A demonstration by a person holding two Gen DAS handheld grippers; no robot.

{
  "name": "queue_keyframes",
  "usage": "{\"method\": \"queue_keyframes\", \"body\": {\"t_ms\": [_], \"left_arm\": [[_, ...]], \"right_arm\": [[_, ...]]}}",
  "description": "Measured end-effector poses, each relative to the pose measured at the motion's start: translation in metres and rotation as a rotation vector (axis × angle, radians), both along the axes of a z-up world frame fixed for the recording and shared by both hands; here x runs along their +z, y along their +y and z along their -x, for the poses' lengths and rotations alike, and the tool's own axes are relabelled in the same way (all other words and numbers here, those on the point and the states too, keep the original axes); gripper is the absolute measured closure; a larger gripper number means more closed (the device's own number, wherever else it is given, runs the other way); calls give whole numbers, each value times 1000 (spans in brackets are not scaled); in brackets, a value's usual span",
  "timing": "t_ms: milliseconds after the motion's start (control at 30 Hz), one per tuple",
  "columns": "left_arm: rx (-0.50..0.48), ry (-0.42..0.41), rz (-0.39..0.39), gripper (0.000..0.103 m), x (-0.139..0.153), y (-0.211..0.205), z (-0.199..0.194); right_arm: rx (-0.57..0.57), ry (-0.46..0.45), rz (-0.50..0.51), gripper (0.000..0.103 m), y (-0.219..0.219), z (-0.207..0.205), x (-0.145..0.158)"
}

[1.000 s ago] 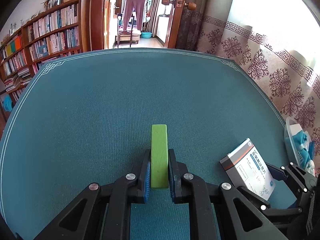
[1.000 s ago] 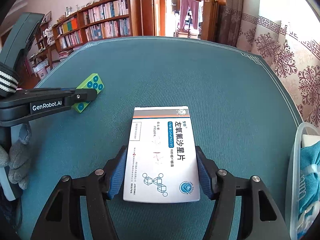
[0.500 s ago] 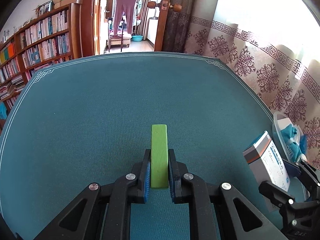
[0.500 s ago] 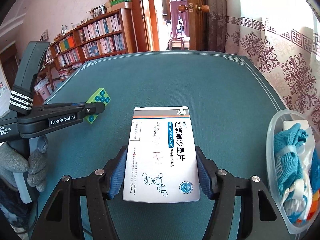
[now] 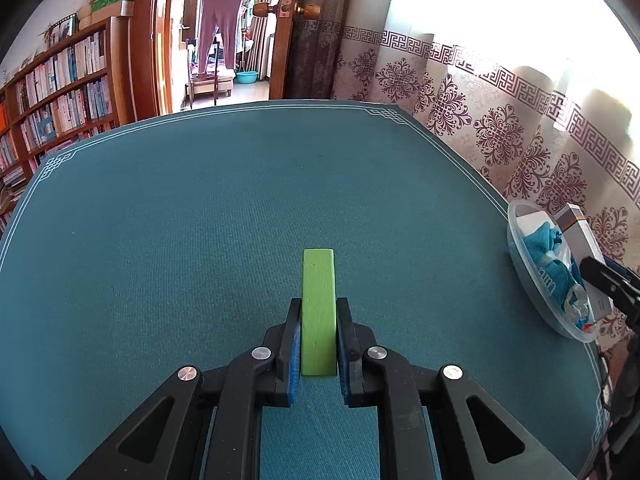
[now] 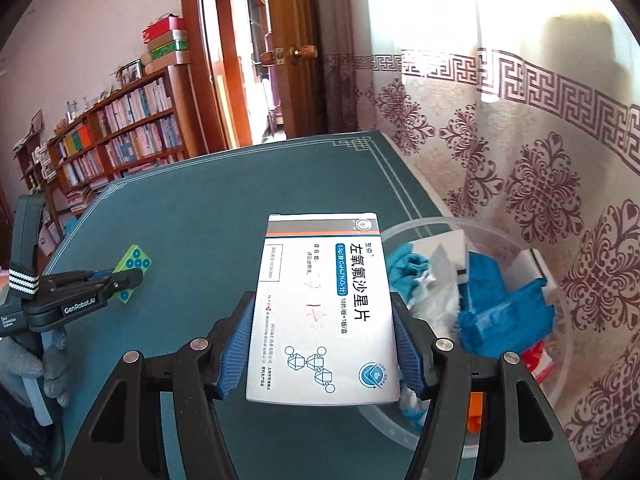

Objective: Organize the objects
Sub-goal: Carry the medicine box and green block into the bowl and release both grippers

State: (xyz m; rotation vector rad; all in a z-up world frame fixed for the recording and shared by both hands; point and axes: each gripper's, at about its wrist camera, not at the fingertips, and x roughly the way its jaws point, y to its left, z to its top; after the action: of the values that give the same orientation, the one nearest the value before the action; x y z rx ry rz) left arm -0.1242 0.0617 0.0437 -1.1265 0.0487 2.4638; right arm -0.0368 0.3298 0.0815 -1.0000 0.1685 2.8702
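worktop (image 5: 160, 240): teal cloth, white line border, bookshelves (image 6: 120, 136) beyond its far left. clear plastic tub (image 6: 424, 228) at right edge of worktop, by patterned curtain (image 6: 540, 168); holds blue cloth (image 6: 500, 304) and white items. right tongs (image 6: 324, 344) clamped on white medicine box (image 6: 320, 308), box held flat, its far end over the tub's near-left rim. left tongs (image 5: 318, 340) clamped on green domino block (image 5: 318, 300), block on edge, blue dots on its side face in right wrist view (image 6: 134, 266); whether it touches the worktop cannot be told.
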Motion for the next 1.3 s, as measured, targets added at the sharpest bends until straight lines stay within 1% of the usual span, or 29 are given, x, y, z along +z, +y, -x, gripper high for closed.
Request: {"method": "queue_keyframes", "body": {"t_ms": [133,200,267,367,467,567,667,800,1000,1167,1300], "left_arm": [[-18,7,0,88,5,9,-6],[-28,7,0,88,6,14,-9],[-38,7,-3,88,8,18,-12],[-53,7,-6,88,9,24,-17],[-65,1,-13,88,10,31,-20],[-77,-6,-19,88,10,39,-22],[-93,-11,-23,88,10,47,-25],[-123,-14,-28,88,13,61,-29],[-178,-16,-44,88,20,87,-39],[-235,-15,-46,88,26,116,-48],[-280,-17,-43,88,28,142,-54]], "right_arm": [[-109,7,-10,39,40,-1,7],[-165,7,-33,39,58,3,9],[-223,-14,-52,39,75,10,8],[-297,-58,-73,39,98,23,-2],[-329,-112,-83,39,109,35,-13],[-311,-136,-31,38,113,39,-18],[-267,-98,40,38,112,30,-13],[-234,-47,63,37,103,10,-4],[-216,-2,47,37,100,-18,1],[-184,61,-41,37,83,-50,7],[-142,73,-89,37,69,-72,0]]}}
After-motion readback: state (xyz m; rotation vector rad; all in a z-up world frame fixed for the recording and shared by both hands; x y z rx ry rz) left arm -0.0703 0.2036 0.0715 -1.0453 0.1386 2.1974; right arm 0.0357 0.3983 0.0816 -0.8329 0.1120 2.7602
